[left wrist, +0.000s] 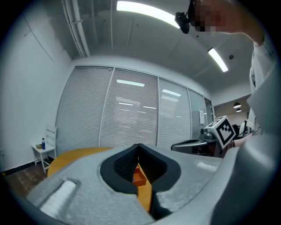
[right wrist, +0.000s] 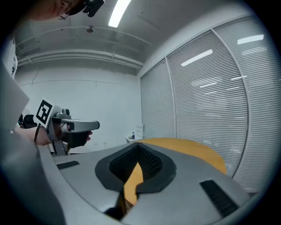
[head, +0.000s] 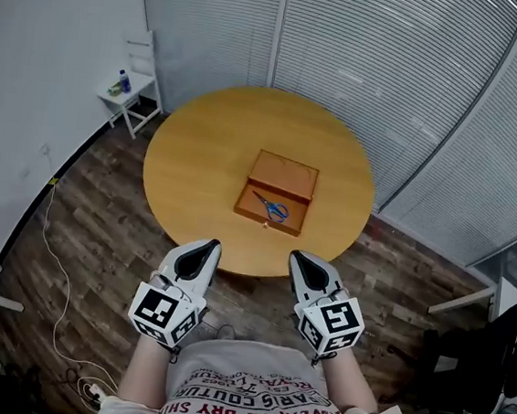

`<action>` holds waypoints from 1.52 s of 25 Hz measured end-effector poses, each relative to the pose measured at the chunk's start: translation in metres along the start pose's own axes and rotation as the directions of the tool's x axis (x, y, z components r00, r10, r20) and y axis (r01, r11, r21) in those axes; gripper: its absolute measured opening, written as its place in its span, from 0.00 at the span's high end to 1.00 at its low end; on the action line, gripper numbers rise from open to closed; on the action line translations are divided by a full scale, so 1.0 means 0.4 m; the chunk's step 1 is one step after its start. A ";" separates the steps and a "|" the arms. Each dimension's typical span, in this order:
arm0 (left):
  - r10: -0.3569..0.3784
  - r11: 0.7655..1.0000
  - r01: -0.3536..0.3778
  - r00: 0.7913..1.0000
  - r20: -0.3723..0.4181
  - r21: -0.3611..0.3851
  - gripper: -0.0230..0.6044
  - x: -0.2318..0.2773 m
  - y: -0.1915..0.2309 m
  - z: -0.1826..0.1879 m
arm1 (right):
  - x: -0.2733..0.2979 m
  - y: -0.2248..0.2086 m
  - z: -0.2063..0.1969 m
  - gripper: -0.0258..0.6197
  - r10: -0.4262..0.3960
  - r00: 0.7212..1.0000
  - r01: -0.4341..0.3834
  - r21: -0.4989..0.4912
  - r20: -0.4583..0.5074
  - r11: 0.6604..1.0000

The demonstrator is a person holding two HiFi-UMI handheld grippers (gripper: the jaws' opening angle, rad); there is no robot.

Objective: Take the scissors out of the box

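table: round, wood top, sitting on a dark plank floor

room: slatted blinds curve round the far and right sides, plain white wall on the left, strip lights on the ceiling

far left: small white stand against the wall with a bottle on it

near left: white cable trailing across the floor

right edge: black chair next to a white desk corner

box: orange, lid flipped open to the far side, about mid-table and a bit right of centre

scissors: blue handles, lying flat in the box's near half, nothing touching them

writing: red print on the person's shirt, upside down from the head view, looks like "ADVENTURE DRY SHIR...", the rest I can't read

markers: black-and-white squares on the cubes, no words

left gripper: held about level at the near table edge, pointing at the far side, jaws pressed together on nothing

right gripper: just beside the left one, same pose, jaws pressed together on nothing too

arms: both forearms tucked in close by the chest, well short of the box
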State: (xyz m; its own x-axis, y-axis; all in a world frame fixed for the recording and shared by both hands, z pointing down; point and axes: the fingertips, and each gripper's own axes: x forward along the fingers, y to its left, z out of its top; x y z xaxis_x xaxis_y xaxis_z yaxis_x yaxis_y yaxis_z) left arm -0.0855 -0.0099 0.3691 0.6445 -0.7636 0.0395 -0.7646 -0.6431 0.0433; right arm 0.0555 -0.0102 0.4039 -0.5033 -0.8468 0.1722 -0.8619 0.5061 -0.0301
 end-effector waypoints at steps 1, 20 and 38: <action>-0.005 1.000 0.005 1.000 -0.001 -0.005 0.95 0.015 0.025 0.000 | 0.026 -0.004 -0.001 0.95 -0.003 1.000 0.003 0.001 -0.015 1.000; 0.053 0.994 -0.060 0.995 -0.081 -0.094 0.95 0.375 0.187 -0.120 | 0.397 -0.290 -0.230 0.95 0.132 0.905 -0.154 -0.023 -0.405 0.988; 0.155 0.961 -0.211 0.947 -0.280 -0.180 0.95 0.527 0.312 -0.306 | 0.632 -0.385 -0.608 0.75 0.150 0.528 -0.394 -0.085 -0.836 0.915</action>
State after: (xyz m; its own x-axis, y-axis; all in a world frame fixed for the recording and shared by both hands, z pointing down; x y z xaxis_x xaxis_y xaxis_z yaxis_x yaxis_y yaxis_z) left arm -0.0442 -0.2440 0.5051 0.4941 -0.8070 0.3234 -0.8690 -0.4466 0.2131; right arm 0.0759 -0.2625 0.6916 -0.3434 -0.2349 0.9093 -0.5849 0.8111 -0.0114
